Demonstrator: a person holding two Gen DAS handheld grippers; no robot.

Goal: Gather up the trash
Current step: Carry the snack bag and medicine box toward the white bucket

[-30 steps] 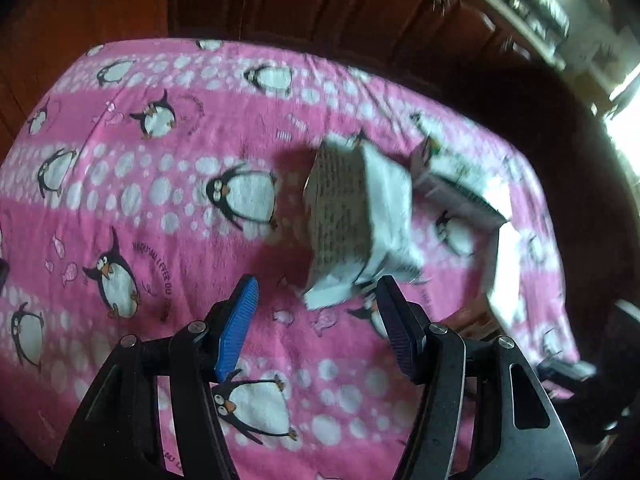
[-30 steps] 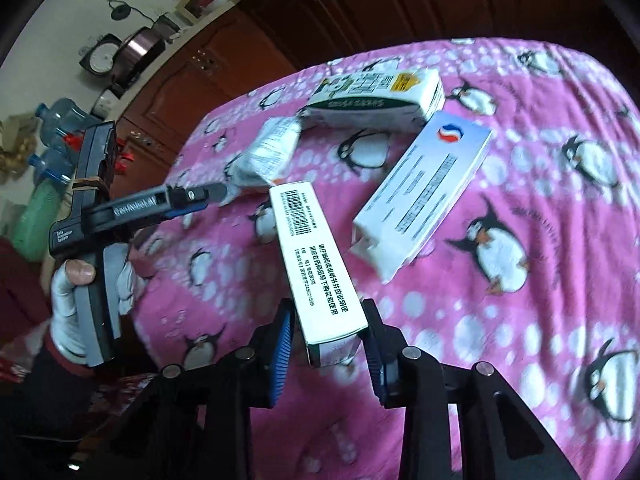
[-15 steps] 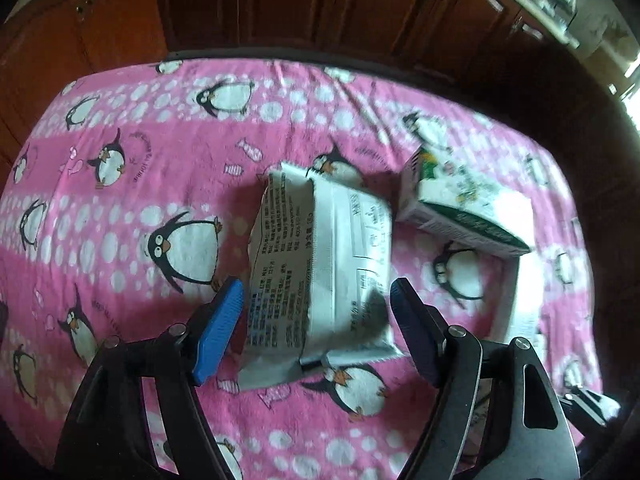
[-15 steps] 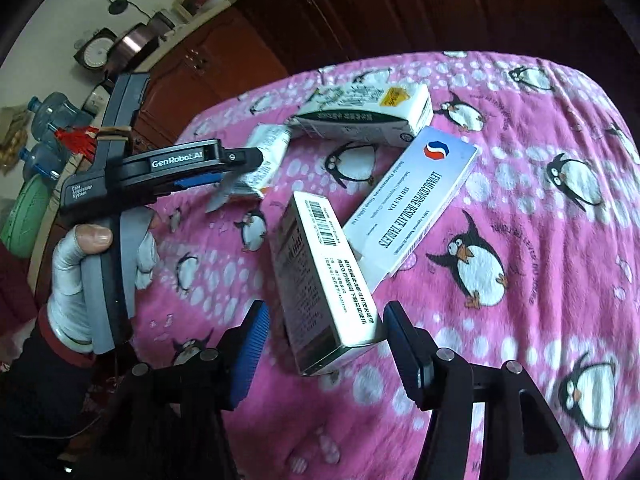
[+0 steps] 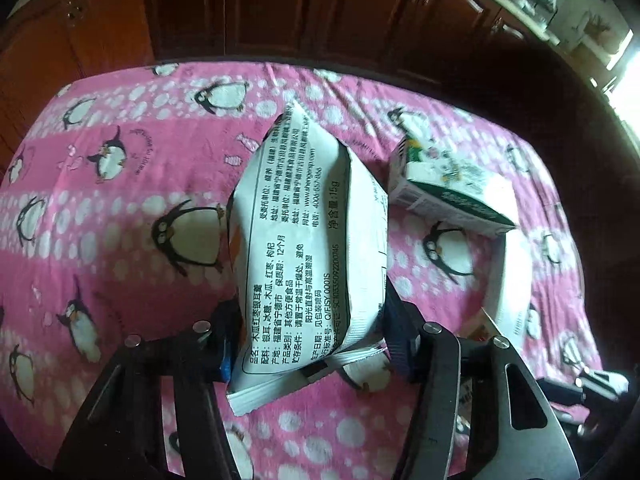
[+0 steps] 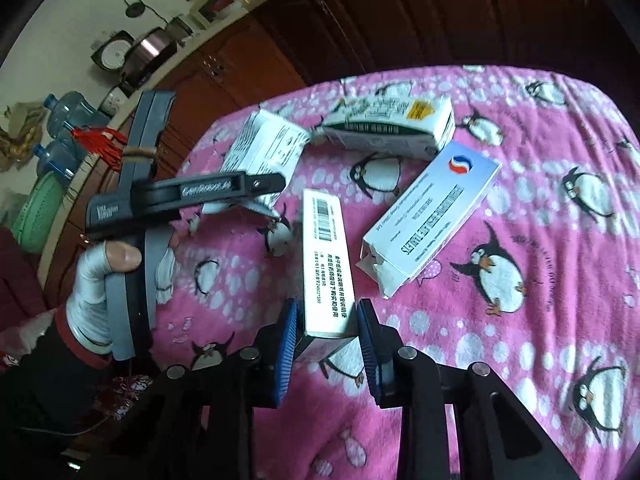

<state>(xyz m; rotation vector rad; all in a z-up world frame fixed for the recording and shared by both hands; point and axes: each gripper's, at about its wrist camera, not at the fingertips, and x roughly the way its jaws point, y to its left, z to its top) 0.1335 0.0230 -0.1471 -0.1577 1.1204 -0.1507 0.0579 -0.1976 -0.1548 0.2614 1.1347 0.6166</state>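
**Both tongs pinching trash over the penguin cloth**

Left wrist view:
- Left gripper (image 5: 308, 344), jaws just closed in, now pinching a white foil food pouch with black printed text (image 5: 308, 240); blue pads pressed against its two sides near the sealed bottom edge.
- Pouch standing tall between the fingers, leaning away from the tongs, top corner farthest out.
- Beyond and to the right of the tongs: white carton with a dark green band (image 5: 448, 188), lying flat on the pink fleece cloth with penguin print (image 5: 120, 208).
- Further right, only the edge of a long white box (image 5: 508, 280) showing; details not readable.

Right wrist view:
- Right gripper (image 6: 326, 344), jaws just closed in, pinching the near end of a narrow white box with a barcode (image 6: 326, 264); box pointing straight ahead from the fingers.
- Just right of it, apart: white medicine box with a red-and-blue round logo (image 6: 432, 224), flat on the cloth, near flap torn open.
- Far ahead: green-banded carton.
- Ahead left: gloved left hand (image 6: 116, 276) holding the other tongs, pouch in their tips.
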